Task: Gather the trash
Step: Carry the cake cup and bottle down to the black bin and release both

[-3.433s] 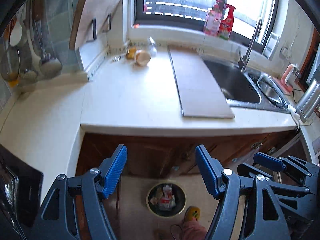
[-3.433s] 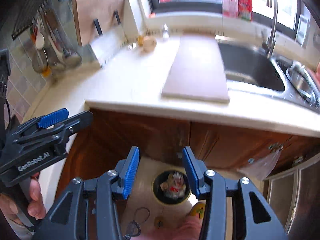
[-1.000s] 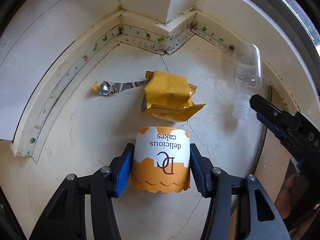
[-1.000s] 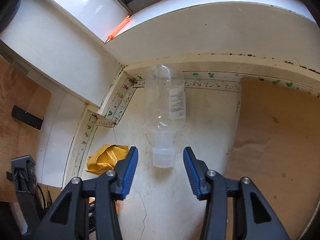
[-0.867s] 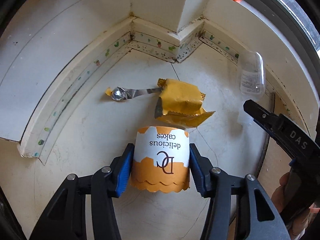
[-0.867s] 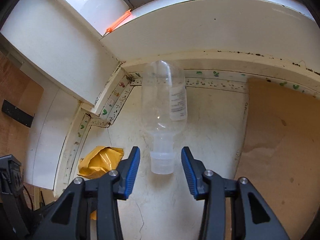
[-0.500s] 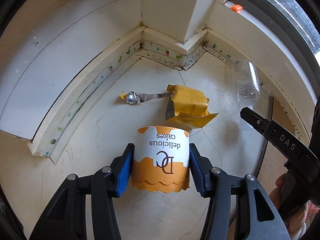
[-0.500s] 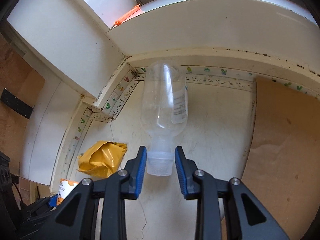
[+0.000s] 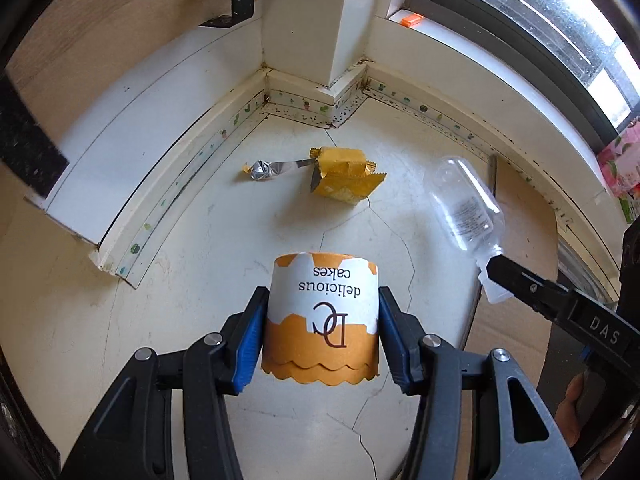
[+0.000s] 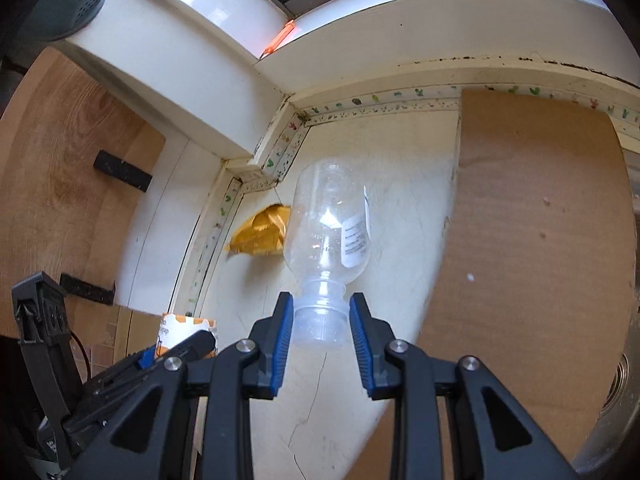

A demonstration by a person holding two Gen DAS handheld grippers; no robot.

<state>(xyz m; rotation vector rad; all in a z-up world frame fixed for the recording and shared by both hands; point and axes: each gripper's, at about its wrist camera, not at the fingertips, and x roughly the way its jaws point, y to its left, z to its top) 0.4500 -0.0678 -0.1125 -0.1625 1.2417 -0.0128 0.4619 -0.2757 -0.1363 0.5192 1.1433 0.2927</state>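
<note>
Nearest the left wrist camera, the left hand-held gripper point(image 9: 322, 336) is clamped on a paper cake cup point(image 9: 321, 320), its blue pads pressing the orange-and-white wall from both sides, the cup held upside down clear of the bench point(image 9: 200, 264). In the right wrist view the right hand-held gripper point(image 10: 322, 330) is closed narrow on the white cap end of a clear plastic bottle point(image 10: 326, 224), whose body sticks out toward 12 o'clock and looks lifted off the surface (from the left camera it hangs at 3 o'clock, tilted, with only its neck gripped). Farther out, at 12 o'clock from the cup, a yellow wrapper point(image 9: 344, 176) lies on the bench with a crumpled foil scrap point(image 9: 262, 169) just beside it at its 9 o'clock; both are not yet collected, close to the tiled corner under the window sill point(image 9: 448, 44). A brown board point(image 10: 536, 240) lies at 3 o'clock of the bottle. The risks, as I judge them: the bottle is held only by its smooth, tapering neck, so a quick swing could let the long body pivot or slip out of the pads; the thin paper cup could crumple or squirt free if squeezed harder; and with both grippers full and close together, the bottle could knock the cup on the way to the bin.
</note>
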